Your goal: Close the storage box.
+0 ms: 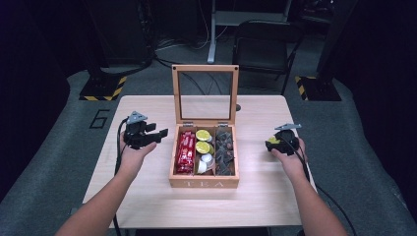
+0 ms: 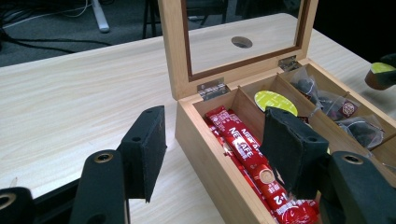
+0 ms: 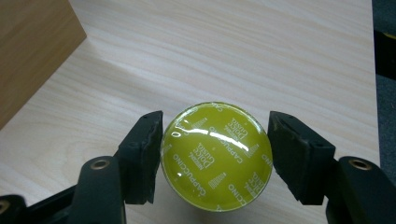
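Right gripper (image 3: pixel 215 158) clamped on 1 yellow-green coffee capsule (image 3: pixel 217 156), 1 jaw pressing each side of its rim, foil lid facing the camera with "CAPPUCCINO" printed on it. In the high view the right gripper (image 1: pixel 276 142) holds the capsule (image 1: pixel 273 140) above the surface (image 1: pixel 147 196), right of the wooden tea box (image 1: pixel 204 183) and apart from it; bare wood shows beneath the capsule in the right gripper view.

Left gripper (image 1: pixel 156 135) released, jaws spread wide, nothing between them. It hangs just left of the box, near its left wall. In the left gripper view the left gripper (image 2: pixel 215 149) has 1 jaw over the surface and 1 over the box's left compartment.

Box lid (image 1: pixel 205 93) stands upright, glass pane facing the person. 3 compartments: red sachets (image 1: pixel 186 152) on the left, 2 more yellow-green capsules (image 1: pixel 202 140) and white ones in the middle, dark tea bags (image 1: pixel 225 150) on the right.
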### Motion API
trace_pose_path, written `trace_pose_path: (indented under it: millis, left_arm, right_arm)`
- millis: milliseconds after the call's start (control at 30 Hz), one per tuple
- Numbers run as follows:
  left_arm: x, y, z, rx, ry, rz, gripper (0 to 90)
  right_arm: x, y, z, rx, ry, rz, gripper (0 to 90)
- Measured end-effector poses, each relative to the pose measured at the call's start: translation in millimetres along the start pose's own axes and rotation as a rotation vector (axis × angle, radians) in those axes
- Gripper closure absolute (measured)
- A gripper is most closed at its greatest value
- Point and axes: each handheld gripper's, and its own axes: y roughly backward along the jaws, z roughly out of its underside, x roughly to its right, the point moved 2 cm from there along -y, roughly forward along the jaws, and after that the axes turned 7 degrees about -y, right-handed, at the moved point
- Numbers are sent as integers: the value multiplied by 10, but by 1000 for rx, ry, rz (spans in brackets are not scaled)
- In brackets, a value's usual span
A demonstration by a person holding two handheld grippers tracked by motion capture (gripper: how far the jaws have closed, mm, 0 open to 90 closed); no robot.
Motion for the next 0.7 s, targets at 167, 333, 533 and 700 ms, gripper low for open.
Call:
trace_pose_path:
  millis: [167,333,533,700]
  left_arm:
    - [0,-9,7,2,2,-1,403]
    - [6,-20,17,0,0,2,403]
    - [6,-29,35,-8,0,4,403]
    - [12,-33,36,-10,0,2,403]
  right_arm:
    - [26,-35,60,-12,-12,3,366]
    - [46,-55,93,-14,-23,10,366]
    - [65,-70,138,-31,-33,-3,363]
    - [85,-73,161,-25,-39,-7,358]
